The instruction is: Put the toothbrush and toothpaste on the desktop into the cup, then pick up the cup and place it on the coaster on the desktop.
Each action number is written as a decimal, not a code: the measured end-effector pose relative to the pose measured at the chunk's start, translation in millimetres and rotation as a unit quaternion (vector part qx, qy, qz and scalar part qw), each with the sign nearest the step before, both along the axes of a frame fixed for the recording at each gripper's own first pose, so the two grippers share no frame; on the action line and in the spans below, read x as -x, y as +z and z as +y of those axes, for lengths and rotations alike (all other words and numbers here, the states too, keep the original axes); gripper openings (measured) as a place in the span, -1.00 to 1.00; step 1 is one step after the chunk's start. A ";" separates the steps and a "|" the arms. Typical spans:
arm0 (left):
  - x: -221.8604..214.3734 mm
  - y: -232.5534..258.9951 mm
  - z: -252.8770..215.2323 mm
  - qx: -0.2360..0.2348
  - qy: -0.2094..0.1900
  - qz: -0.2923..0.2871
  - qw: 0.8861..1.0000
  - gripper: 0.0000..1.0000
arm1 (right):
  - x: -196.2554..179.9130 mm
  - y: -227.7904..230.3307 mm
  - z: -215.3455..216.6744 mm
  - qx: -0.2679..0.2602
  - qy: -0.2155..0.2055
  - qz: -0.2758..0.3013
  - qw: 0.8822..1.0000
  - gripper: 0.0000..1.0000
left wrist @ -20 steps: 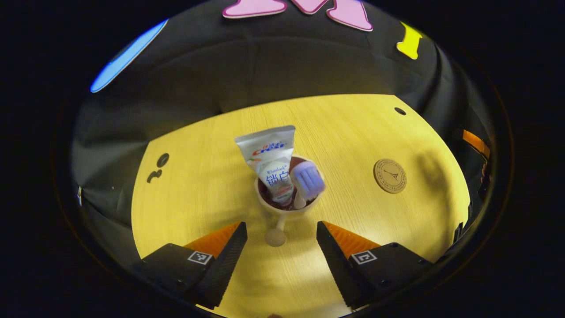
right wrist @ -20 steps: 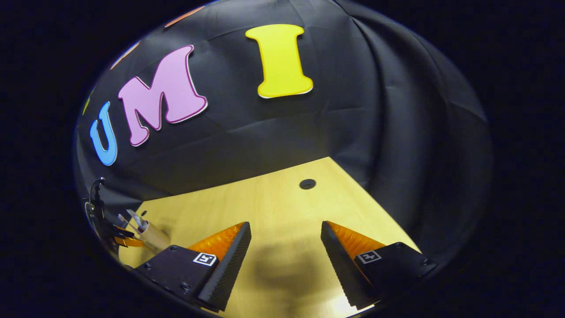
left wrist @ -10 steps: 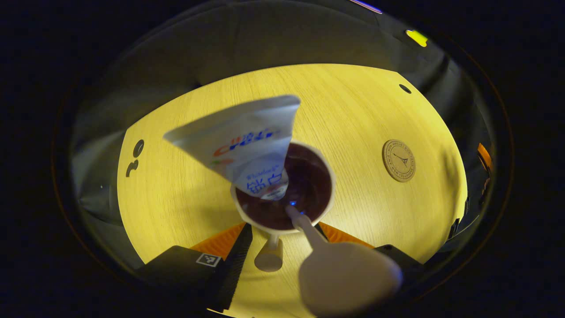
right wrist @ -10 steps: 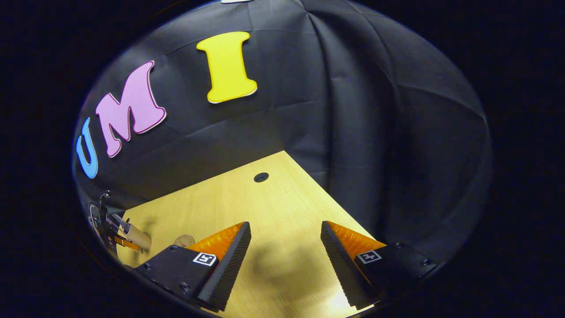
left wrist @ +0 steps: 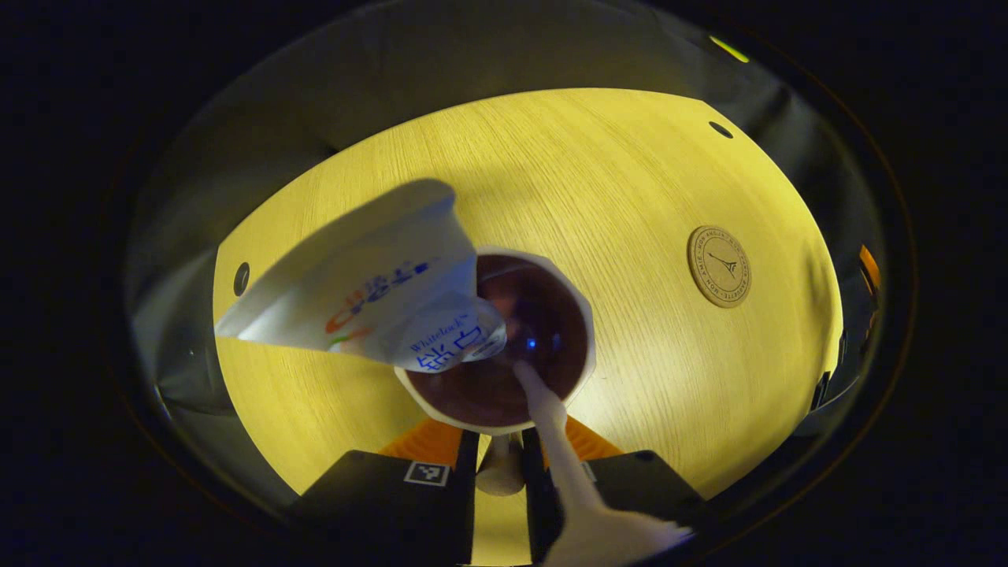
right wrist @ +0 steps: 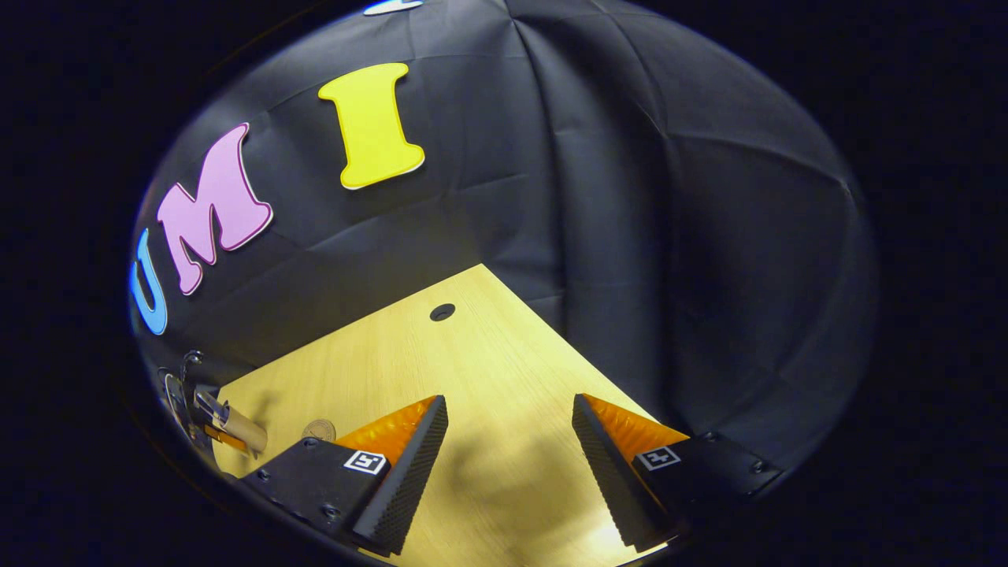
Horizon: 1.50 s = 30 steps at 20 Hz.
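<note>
Left claw (left wrist: 499,465) — fingers drawn in close on either side of the stubby peg-like handle (left wrist: 498,471) that juts from the side of the cream cup with dark brown inside (left wrist: 504,402). They look to be pinching the handle, both sides on it; whether the cup is off the table yet I cannot tell.

Cup sits mid-table on the pale yellow wood-grain table (left wrist: 630,197). In it: the white toothpaste tube with blue and red print (left wrist: 378,291), cap end down, its wide crimped tail fanning out over the rim toward the left; and the white toothbrush (left wrist: 551,425), leaning out over the near rim, its far end large and blurred close to the lens.

Round tan cork-like coaster (left wrist: 718,265) lies flat, well apart from the cup, toward the right of the left gripper view.

Right claw (right wrist: 510,465) — spread wide, holding nothing, hovering over bare table near the corner.

Handling, as judged:
- Cup looks rigid, ceramic or hard plastic; likely smooth, so breakable or at least tippable.
- The handle is a short peg — a narrow hold, off to one side, so the cup will want to swing or rotate under the grip.
- Tube is soft and light but tall; toothbrush is stiff, light, loose. Both overhang the rim and raise the load's balance.
- Carry level and slow; set down flat on the coaster.
</note>
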<state>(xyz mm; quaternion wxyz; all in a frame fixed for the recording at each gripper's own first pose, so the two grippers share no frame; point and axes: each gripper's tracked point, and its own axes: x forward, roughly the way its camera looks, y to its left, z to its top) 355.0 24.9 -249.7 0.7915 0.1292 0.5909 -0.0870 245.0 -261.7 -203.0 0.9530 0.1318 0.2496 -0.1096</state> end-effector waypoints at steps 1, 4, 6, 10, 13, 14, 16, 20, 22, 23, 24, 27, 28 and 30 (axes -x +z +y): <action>1.1 -1.4 -0.3 0.002 0.002 0.000 1.000 -0.29 | -0.3 0.4 1.6 0.000 0.002 0.001 1.000 0.96; 3.2 -0.9 -4.2 0.016 0.014 -0.010 1.000 -0.45 | -1.6 2.3 6.5 0.000 0.010 0.000 1.000 0.96; 7.0 -1.0 -8.5 0.026 0.025 -0.014 0.999 -0.60 | -1.7 3.4 10.6 0.001 0.016 0.000 1.000 0.96; 7.8 1.7 -12.3 0.037 0.040 -0.030 0.998 -0.50 | -0.6 6.0 17.0 0.003 0.026 0.001 1.000 0.96; 6.2 13.7 -18.9 0.025 0.019 -0.038 0.999 -0.50 | -0.3 8.1 19.6 0.005 0.031 -0.001 1.000 0.96; 5.4 18.9 -24.1 0.022 0.006 -0.039 0.999 -0.50 | 0.7 8.4 20.5 0.006 0.032 -0.002 0.999 0.96; 4.4 28.0 -39.6 0.023 -0.018 -0.041 0.999 -0.59 | 2.1 11.1 19.1 0.008 0.031 -0.004 0.999 0.96; 1.4 38.4 -82.4 0.032 -0.065 -0.040 0.997 -0.59 | 12.1 12.8 10.0 0.014 0.024 -0.006 1.000 0.96; -0.7 40.1 -104.2 0.033 -0.086 -0.038 0.995 -0.59 | 18.1 13.1 4.5 0.011 0.018 -0.006 1.000 0.96; -1.5 39.9 -114.7 0.033 -0.096 -0.035 0.994 -0.59 | 20.7 13.4 0.8 0.009 0.012 -0.005 1.000 0.96; -1.9 38.1 -124.4 0.033 -0.105 -0.032 0.993 -0.59 | 23.1 12.6 -3.1 0.006 0.005 -0.003 1.000 0.96; -3.5 32.6 -153.0 0.033 -0.130 -0.025 0.991 -0.59 | 26.6 15.7 -10.3 0.001 -0.012 -0.004 1.000 0.96; -4.3 30.9 -161.6 0.032 -0.138 -0.023 0.990 -0.68 | 31.3 16.2 -15.0 0.003 -0.015 -0.005 1.000 0.96; -4.8 26.6 -177.6 0.029 -0.152 -0.019 0.988 -0.59 | 37.1 17.5 -20.6 0.005 -0.019 -0.005 1.000 0.96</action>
